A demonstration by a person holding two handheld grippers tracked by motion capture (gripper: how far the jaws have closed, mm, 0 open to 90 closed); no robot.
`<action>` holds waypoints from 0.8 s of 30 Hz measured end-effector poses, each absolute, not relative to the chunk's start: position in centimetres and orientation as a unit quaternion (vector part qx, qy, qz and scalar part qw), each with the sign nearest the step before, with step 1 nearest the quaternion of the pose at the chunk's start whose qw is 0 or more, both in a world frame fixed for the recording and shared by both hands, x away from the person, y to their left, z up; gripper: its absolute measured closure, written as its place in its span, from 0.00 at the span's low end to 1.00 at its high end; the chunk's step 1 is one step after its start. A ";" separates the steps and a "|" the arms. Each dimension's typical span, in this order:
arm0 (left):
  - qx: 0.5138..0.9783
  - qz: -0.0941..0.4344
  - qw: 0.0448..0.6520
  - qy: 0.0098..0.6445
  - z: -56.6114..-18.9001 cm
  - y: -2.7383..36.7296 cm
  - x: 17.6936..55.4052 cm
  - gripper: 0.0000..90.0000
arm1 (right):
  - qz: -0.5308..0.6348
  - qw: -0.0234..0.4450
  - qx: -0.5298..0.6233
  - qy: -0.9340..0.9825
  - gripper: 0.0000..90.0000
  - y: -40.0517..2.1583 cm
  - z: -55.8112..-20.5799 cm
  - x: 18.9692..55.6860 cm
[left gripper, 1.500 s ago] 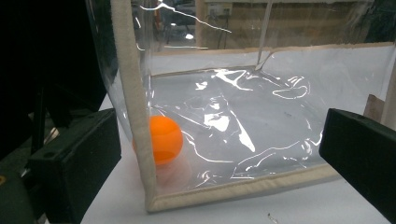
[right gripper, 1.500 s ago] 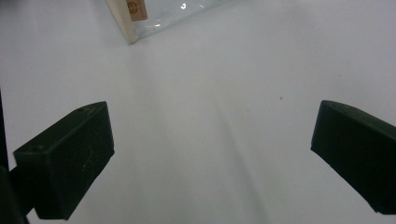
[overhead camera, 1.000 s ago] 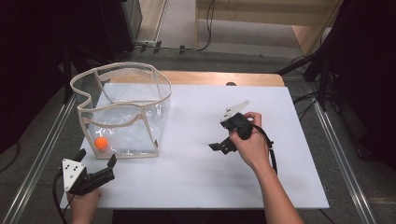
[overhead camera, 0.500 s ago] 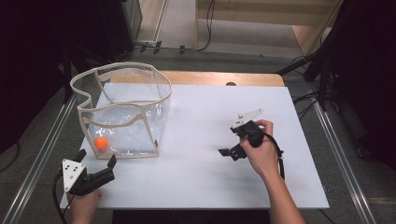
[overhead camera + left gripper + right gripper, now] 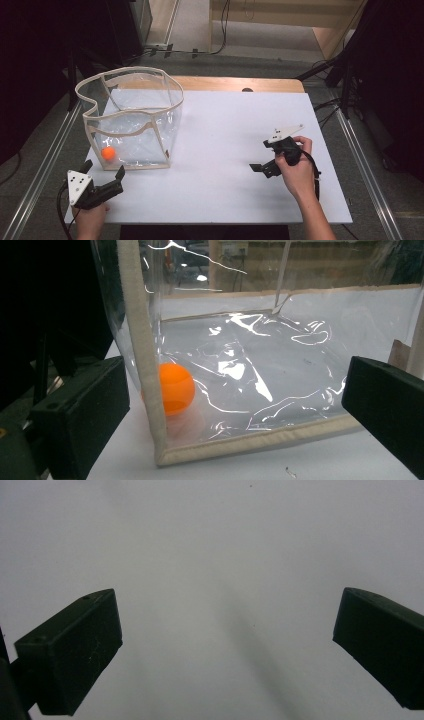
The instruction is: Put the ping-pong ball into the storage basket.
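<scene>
- One clear plastic bag with beige fabric trim (image 5: 132,120) stands upright on the left part of the white surface (image 5: 220,150).
- One orange ball (image 5: 108,153) lies inside it, at the near left corner.
- Left gripper (image 5: 102,176): fingers spread, empty, just beside that corner.
- Right gripper (image 5: 262,157): fingers spread, empty, over bare surface, well apart from the bag.

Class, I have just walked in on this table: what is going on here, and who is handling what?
A person holds a two-jaw gripper in each hand over a white table. A clear plastic bag with beige trim stands open at the left, with a small orange ball inside near its front corner. The left gripper sits just in front of the bag, jaws open and empty. The right gripper hovers over bare table at the right, also open.
</scene>
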State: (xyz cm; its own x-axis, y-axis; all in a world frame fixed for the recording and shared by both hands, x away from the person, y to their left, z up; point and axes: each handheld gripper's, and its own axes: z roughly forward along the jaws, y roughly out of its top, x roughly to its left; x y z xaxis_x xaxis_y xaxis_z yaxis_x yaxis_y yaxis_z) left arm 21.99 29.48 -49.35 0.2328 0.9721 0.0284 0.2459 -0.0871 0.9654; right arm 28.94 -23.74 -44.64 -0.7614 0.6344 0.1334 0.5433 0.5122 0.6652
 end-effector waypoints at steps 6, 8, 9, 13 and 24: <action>0.628 0.386 0.472 0.484 -49.4 29.5 22.0 0.00 | 0.362 0.066 0.352 0.861 0.00 -25.2 -45.4 28.1; 0.629 0.386 0.471 0.484 -49.4 29.4 22.0 0.00 | 0.366 0.066 0.359 0.856 0.00 -25.6 -45.6 27.8; 0.630 0.385 0.471 0.483 -49.4 29.4 22.0 0.00 | 0.364 0.068 0.361 0.856 0.00 -25.8 -45.7 27.7; 0.629 0.386 0.471 0.484 -49.4 29.5 22.0 0.00 | 0.370 0.077 0.365 0.851 0.00 -26.5 -45.9 27.1; 0.629 0.386 0.471 0.483 -49.4 29.4 22.0 0.00 | 0.385 0.089 0.391 0.832 0.00 -29.1 -47.3 25.3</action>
State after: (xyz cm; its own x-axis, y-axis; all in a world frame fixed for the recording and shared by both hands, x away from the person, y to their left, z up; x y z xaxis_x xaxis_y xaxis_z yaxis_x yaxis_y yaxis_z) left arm 22.00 29.42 -49.38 0.2358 0.9713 0.0317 0.2437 -0.0906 0.9656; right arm 25.31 -29.08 -47.34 -0.6789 0.7181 0.1532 0.5817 0.3988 0.7089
